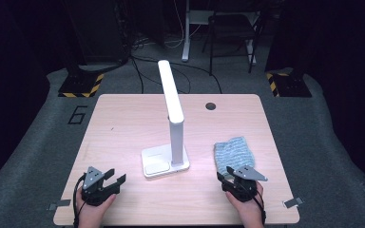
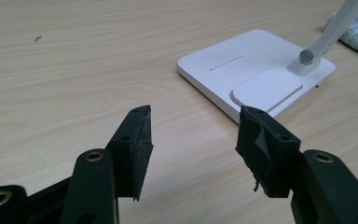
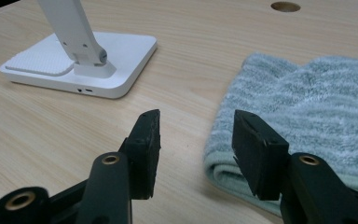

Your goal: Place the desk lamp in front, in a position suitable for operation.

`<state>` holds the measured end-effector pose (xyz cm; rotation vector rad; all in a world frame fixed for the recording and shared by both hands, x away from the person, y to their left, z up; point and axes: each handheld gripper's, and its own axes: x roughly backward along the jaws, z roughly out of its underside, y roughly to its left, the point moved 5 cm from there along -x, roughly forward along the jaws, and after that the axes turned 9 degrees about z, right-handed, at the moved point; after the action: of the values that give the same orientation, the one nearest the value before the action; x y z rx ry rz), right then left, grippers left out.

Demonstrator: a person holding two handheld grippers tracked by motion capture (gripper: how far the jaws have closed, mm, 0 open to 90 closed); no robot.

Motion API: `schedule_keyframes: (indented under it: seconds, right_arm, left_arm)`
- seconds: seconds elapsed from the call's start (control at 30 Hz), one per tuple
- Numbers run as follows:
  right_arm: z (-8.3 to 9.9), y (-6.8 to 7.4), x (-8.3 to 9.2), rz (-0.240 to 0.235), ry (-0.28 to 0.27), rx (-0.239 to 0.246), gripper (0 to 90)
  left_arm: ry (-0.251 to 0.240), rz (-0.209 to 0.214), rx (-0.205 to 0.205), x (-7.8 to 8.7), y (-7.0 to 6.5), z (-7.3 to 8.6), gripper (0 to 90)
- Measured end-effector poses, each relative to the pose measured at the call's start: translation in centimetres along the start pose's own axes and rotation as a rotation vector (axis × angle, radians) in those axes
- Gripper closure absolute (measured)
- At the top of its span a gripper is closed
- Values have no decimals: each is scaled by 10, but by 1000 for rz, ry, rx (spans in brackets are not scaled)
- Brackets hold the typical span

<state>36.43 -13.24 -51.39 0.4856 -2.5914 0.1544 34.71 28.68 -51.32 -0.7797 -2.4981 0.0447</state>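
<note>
The big wooden bench (image 1: 123, 123) holds a white lamp (image 1: 170, 123) in the middle. A folded blue-grey towel (image 1: 234, 151) lies flat to the lamp's right, near the front edge. The right hand-held gripper (image 1: 228, 175) sits just at the towel's near edge, and the towel stretches away from it. Its jaws stand apart with nothing between them. The left hand-held gripper (image 1: 115, 176) is well apart from the towel, open and empty too. So the right one is much nearer.
</note>
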Motion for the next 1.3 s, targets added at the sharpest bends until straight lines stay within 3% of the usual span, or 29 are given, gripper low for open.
schedule_keyframes:
  seconds: [0.1,0.13,0.2,0.33,0.4,0.5,0.63,0.73,1.0,1.3]
  right_arm:
    - [-12,2,3,-22,-4,-18,512]
    - [-20,3,4,-37,-8,-21,497]
    - [-24,4,2,-38,-2,-4,495]
    - [-38,12,-2,-49,-28,31,505]
    - [-40,14,-2,-50,-38,36,511]
    - [-45,18,-5,-58,-41,48,514]
    - [-52,23,-11,-80,-52,62,520]
    - [-52,29,-18,-94,-58,86,521]
    - [-54,51,-28,-144,-61,109,517]
    - [-59,59,-37,-185,-63,106,512]
  left_arm:
    - [8,0,-7,-1,0,-8,448]
    - [-8,9,34,-4,-1,-20,445]
    - [-28,13,42,-5,-3,-26,445]
    - [-40,7,2,-17,-10,-50,429]
    - [-43,8,4,-20,-10,-53,421]
    - [-43,15,41,-29,-8,-56,407]
    - [-45,26,28,-37,-10,-51,392]
    - [-19,32,-17,-38,-14,-43,405]
    - [24,60,-50,-43,-22,-26,430]
    - [36,86,-52,-51,-26,-20,414]
